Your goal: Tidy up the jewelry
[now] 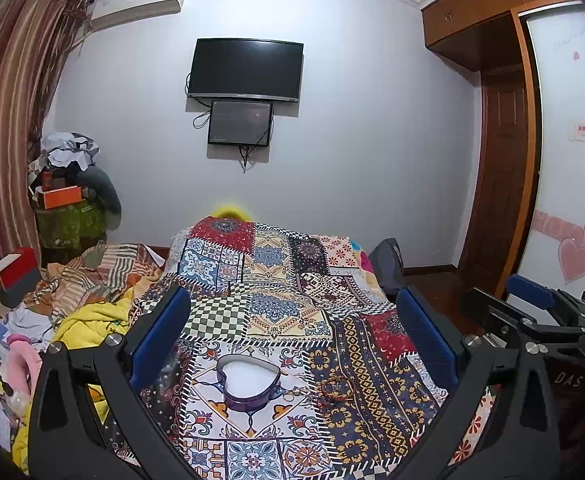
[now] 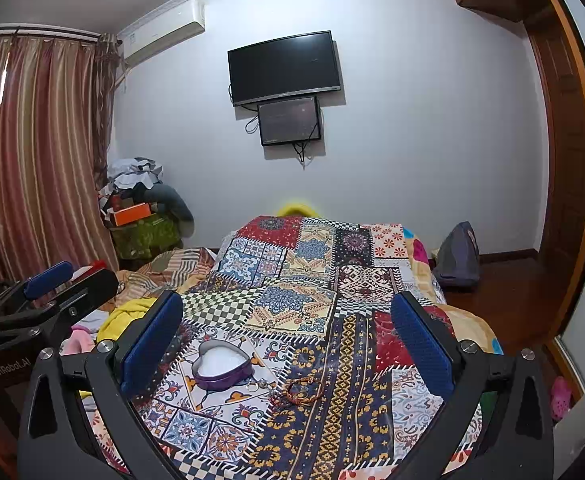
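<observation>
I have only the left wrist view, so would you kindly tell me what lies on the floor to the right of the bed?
Observer: A pink slipper lies on the wooden floor, near the right edge of the right wrist view.
Operator: Thank you. How does my left hand-held gripper look from outside?
Observer: The left hand-held gripper shows at that view's left edge, off the bed's left side, and its body reads GenRobot.AI.
</observation>
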`<state>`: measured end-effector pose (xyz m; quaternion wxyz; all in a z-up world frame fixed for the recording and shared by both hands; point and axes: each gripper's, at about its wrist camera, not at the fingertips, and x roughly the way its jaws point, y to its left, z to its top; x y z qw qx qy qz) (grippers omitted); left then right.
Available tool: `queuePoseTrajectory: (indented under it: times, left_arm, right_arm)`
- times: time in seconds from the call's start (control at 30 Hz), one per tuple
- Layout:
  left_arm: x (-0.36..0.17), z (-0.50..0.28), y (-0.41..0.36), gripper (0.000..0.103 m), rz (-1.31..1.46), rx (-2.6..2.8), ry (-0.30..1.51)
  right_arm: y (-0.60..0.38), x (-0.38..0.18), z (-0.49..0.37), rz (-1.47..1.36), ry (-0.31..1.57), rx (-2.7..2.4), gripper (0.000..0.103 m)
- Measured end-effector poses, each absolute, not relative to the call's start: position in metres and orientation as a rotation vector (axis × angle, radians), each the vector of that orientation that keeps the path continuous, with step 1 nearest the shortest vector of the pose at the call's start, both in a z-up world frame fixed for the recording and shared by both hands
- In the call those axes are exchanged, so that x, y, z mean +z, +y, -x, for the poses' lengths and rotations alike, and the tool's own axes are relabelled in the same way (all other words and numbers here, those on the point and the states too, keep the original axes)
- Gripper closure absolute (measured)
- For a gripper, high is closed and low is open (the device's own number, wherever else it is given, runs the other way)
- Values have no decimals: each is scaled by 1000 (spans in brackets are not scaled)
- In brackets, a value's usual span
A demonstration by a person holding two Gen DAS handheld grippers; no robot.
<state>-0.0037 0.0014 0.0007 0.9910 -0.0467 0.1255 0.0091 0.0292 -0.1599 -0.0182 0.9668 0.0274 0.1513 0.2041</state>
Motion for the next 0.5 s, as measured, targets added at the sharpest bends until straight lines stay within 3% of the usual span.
queuePoseTrajectory:
  times: [0.5]
  left_arm:
    - [1,2,0,0,95,20,255]
  right_arm:
    - [-164,-18,-33,-65,313,409,0]
